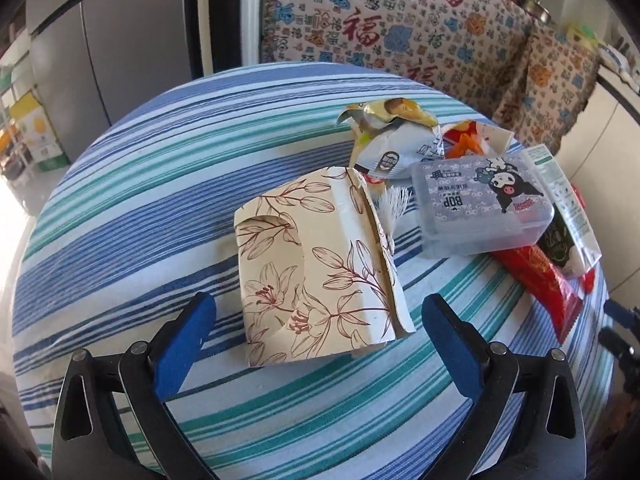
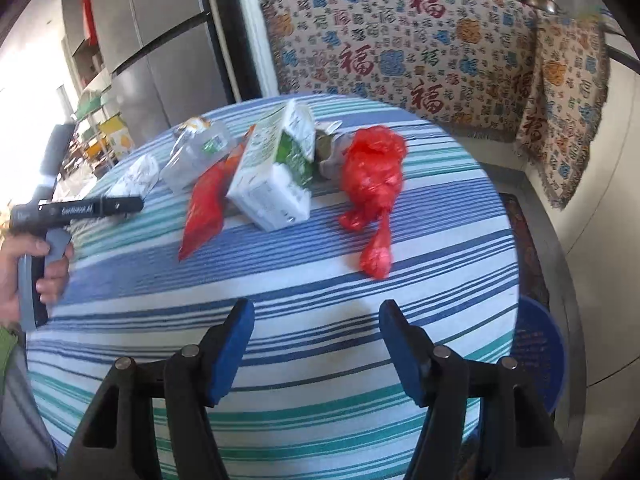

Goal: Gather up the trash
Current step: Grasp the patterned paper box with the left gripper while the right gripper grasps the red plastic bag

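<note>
In the left wrist view a torn flower-printed cardboard box lies on the striped tablecloth. My left gripper stands open, one blue pad on each side of the box's near end, neither pad touching it. Behind the box lie crumpled snack wrappers, a clear plastic case with a cartoon sticker and a red wrapper. In the right wrist view my right gripper is open over bare cloth. Beyond it lie a red plastic bag, a white and green carton and a red wrapper.
A blue basket stands on the floor beside the table's right edge. A person's hand holds the other gripper's handle at the left. A patterned throw covers furniture behind the table. A grey fridge stands at back left.
</note>
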